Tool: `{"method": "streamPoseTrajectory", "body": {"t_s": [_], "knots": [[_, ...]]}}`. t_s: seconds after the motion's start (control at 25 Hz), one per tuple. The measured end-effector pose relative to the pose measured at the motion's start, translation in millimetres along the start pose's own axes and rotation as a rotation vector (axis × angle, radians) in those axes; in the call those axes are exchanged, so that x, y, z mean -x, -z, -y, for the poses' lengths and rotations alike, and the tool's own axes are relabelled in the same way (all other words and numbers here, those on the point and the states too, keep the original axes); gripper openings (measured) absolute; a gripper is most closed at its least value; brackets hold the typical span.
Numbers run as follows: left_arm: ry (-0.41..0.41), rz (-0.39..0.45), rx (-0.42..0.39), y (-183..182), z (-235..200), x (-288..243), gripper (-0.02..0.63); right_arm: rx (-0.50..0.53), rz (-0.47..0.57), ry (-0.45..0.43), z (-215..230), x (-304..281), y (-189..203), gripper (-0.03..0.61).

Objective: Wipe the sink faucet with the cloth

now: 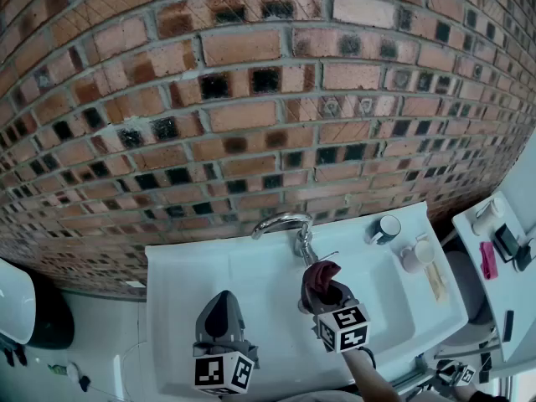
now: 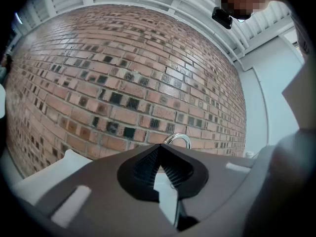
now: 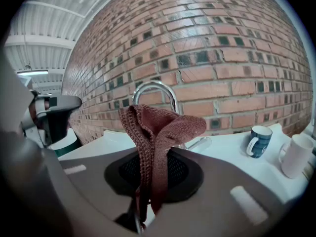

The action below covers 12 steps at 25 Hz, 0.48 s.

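White sink (image 1: pixel 251 266) carries the chrome faucet (image 1: pixel 285 222) at its back edge. The right gripper (image 1: pixel 323 290) clamps the brown cloth (image 1: pixel 322 275) just before the faucet, apparently not touching it, so wiping seems not yet begun. The left gripper (image 1: pixel 221 300) is closed on nothing.

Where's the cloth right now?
The cloth is clamped in the right gripper, near the head view's centre, over the sink basin just in front of the faucet base.
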<state>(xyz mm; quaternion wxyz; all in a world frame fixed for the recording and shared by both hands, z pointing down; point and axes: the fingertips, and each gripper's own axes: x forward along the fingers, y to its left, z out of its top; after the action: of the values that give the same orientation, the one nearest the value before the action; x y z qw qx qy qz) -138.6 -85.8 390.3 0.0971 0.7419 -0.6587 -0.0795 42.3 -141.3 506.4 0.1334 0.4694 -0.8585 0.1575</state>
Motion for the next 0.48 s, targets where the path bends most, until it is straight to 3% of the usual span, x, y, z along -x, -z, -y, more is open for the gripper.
{"method": "streamPoseTrajectory", "body": {"t_s": [0.32,0.48], "knots": [[0.002,-0.030,0.000,14,1,-17,0.005,-0.051,-0.148,0.019,29,-58,54,0.052],[-0.011,-0.044,0.001,19,-5,-24,0.005,-0.056,-0.164,0.017,34,-67,59,0.052]]}}
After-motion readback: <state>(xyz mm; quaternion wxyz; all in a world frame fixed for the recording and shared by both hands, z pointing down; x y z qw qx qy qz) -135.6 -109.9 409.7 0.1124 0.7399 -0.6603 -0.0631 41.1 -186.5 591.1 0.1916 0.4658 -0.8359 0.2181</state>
